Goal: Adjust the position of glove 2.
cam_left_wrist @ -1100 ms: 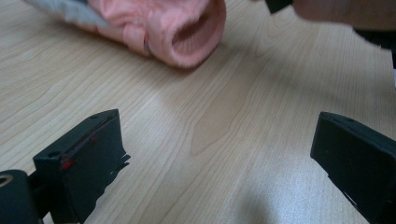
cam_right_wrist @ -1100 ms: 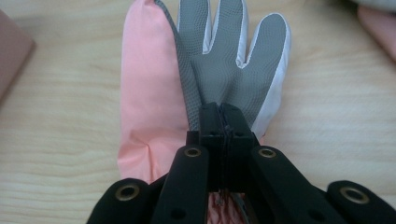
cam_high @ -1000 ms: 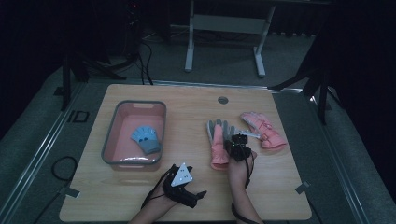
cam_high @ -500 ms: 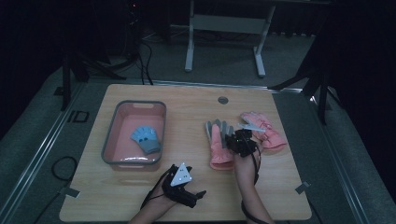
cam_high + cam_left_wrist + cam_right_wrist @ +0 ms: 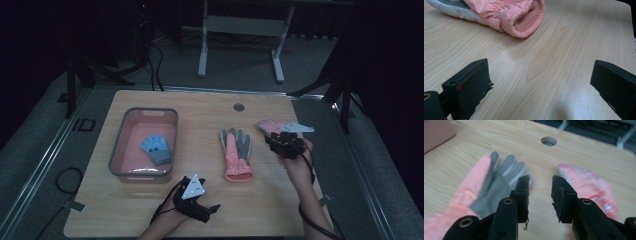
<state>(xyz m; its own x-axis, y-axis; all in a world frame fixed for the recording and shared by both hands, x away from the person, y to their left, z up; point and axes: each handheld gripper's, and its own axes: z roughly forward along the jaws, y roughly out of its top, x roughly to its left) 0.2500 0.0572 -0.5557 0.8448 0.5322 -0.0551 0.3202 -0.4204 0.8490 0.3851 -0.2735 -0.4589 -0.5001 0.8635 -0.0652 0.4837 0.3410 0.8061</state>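
Right gripper (image 5: 540, 192), jaws just opened and empty, hovers over the far pink glove (image 5: 589, 182), which lies at its 1 o'clock, cuff nearest. Left gripper (image 5: 197, 202) rests open on the surface (image 5: 200, 110).

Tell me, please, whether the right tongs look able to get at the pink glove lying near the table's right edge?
Probably yes: the right tongs stand open with nothing between them, and the pink glove lies uncovered just ahead on the table.

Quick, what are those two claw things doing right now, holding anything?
Left gripper: open, empty, above bare table.
Right gripper: jaws just opened, nothing between them.
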